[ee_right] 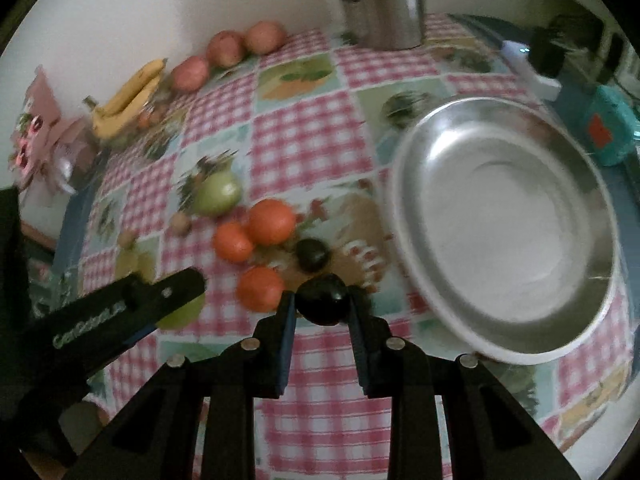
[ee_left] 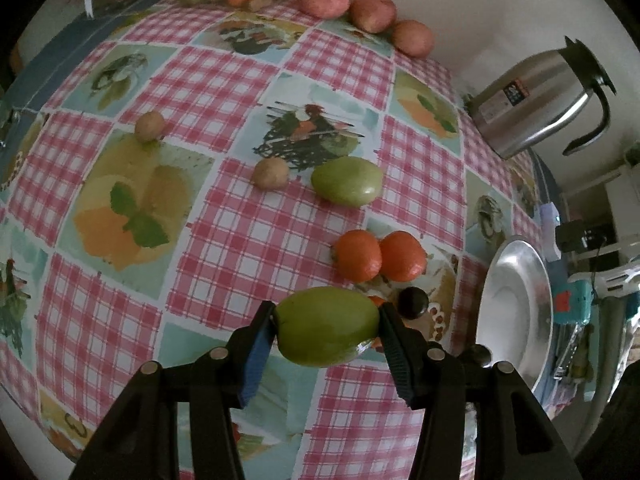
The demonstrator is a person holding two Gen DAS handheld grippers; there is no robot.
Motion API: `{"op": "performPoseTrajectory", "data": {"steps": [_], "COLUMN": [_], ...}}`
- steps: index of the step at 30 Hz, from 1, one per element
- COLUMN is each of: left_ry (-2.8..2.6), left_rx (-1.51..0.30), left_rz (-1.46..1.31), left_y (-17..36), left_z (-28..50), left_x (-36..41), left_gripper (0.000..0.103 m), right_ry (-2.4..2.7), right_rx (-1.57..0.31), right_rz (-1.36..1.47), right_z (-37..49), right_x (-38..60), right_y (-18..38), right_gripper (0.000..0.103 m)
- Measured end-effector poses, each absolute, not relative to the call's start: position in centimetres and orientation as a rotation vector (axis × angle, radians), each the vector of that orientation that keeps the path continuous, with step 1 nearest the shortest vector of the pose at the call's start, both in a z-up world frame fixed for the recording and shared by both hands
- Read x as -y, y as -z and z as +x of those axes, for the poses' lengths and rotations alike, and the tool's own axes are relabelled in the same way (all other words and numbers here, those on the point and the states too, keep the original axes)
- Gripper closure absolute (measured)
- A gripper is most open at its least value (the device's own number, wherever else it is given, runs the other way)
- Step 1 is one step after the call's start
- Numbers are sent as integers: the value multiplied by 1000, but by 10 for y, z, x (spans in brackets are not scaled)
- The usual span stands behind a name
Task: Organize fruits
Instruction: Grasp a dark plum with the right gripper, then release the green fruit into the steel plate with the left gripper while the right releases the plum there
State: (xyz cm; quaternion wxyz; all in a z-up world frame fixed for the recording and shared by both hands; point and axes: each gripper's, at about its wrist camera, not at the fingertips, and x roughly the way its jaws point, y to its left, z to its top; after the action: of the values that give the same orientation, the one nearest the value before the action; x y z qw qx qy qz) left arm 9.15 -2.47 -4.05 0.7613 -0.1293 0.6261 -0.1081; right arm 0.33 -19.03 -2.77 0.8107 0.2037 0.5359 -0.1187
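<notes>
Left claw (ee_left: 326, 326) clamping a green fruit (ee_left: 327, 326) end to end between its pads, carrying it just above the checked cloth of the desk (ee_left: 248, 248). Right claw (ee_right: 322, 306) pinching a small dark fruit (ee_right: 322, 305), likely a plum, only at the fingertips. Looking shallow, that second grip: risking the round, glossy fruit squirting forward out of the pads and rolling toward the near edge of the desk. Also risking a bruise on the green fruit if squeezed harder, since the skin is bulging slightly at the contacts.

Crowding close in front of both claws: three orange fruits (ee_right: 272, 221), two of them touching, and a second dark fruit (ee_right: 313, 255) just beside them. Swinging either load low here probably meaning a knock that scatters the cluster. Working near each other too, the two claws: the left one's finger showing in the right wrist view just left of the orange fruit nearest the claws, so colliding is a real hazard.

Sitting at the right edge of the desk, the steel plate (ee_right: 404, 216), bare and overhanging or nearly so, though hard to tell. Pushing its rim possibly tipping it off. Offering open room: the cloth between the plate and the steel jug (ee_right: 384, 4) at the far edge, and the wide stretch leftward past the other green fruit (ee_left: 346, 180).
</notes>
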Motion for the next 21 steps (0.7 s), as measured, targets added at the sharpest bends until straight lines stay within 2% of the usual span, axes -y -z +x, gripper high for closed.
{"op": "performPoseTrajectory", "data": {"steps": [21], "left_ry": [520], "left_rx": [-1300], "left_rz": [-21], "left_y": [12], "left_z": [91], "left_x": [158], "left_gripper": [48], "right_ry": [639], "right_rx": [-1068], "right_rz": [541], "right_z": [8], "right_x": [308], "right_y": [0], "right_gripper": [76]}}
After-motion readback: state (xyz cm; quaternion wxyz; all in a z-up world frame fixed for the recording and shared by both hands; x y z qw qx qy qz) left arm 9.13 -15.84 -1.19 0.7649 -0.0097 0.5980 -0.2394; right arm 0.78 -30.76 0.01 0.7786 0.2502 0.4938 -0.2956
